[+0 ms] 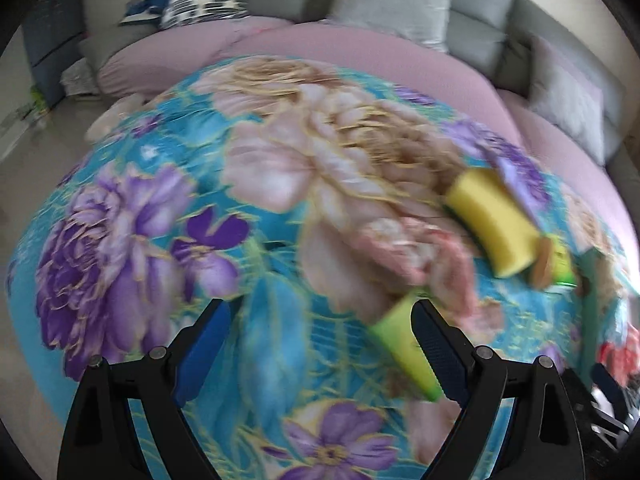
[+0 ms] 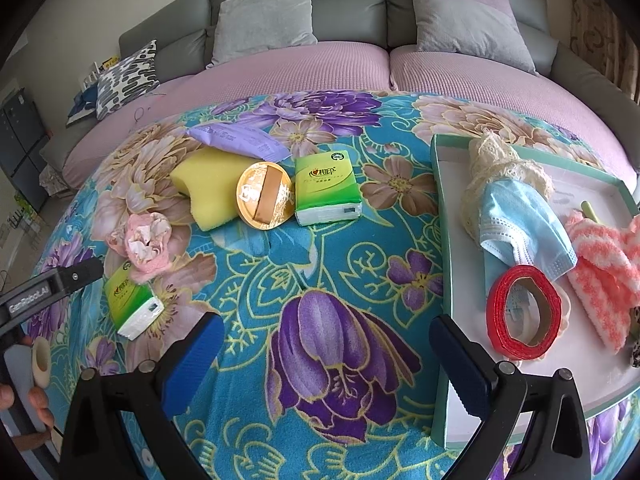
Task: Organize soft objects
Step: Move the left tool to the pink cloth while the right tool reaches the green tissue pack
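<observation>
My left gripper (image 1: 320, 344) is open above the floral blanket (image 1: 168, 216), and the picture is blurred. A small green tissue pack (image 1: 400, 352) lies just inside its right finger (image 1: 438, 350), with the left pad well clear of it. Beyond are crumpled pink cloth (image 1: 424, 248), a yellow sponge (image 1: 492, 220) and a purple packet (image 1: 516, 176). My right gripper (image 2: 326, 364) hangs open and empty over the blanket, left of the green-rimmed tray (image 2: 439, 216). In the tray lie a lace piece (image 2: 500, 160), a blue face mask (image 2: 524, 224), a red tape roll (image 2: 522, 312) and a pink fuzzy sock (image 2: 600, 276).
On the blanket in the right wrist view lie the small tissue pack (image 2: 132, 304), pink cloth (image 2: 146, 244), sponge (image 2: 208, 188), a round yellow container (image 2: 266, 194), a larger tissue pack (image 2: 326, 188) and the purple packet (image 2: 240, 140). Behind are grey cushions (image 2: 264, 16). A hand (image 2: 24, 400) holds the left tool.
</observation>
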{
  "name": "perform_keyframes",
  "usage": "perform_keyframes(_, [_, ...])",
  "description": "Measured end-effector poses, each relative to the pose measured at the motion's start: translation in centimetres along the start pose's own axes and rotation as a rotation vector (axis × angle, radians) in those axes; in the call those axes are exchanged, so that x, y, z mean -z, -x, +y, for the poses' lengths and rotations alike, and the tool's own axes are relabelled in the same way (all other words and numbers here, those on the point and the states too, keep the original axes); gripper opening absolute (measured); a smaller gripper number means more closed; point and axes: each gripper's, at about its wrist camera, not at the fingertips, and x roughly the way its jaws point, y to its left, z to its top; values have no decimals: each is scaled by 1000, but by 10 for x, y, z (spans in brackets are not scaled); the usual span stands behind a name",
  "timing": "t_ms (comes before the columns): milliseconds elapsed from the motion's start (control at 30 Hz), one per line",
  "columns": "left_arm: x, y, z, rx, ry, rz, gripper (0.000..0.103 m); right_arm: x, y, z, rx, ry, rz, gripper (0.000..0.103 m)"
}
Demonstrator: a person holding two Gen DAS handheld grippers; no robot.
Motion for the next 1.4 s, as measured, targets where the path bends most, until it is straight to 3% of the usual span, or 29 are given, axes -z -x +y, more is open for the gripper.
perform_keyframes(167, [-1, -11, 18, -32, 48, 21, 92, 0, -1, 10, -5, 36, -6, 103])
perform_keyframes(500, [-3, -10, 35, -8, 108, 13, 92, 2, -11, 60, -138, 98, -15, 103])
perform_keyframes(767, [-6, -3, 56, -26, 176, -15, 92, 5, -24, 107, -183, 143, -20, 103])
perform_keyframes(1000, [-8, 4, 76, -73, 234, -47, 92, 1, -37, 132, -147, 132, -37, 103])
perform_keyframes(1400, [-8, -2, 92, -69, 260, -34, 92, -1, -55, 159, -91, 162, -38, 103])
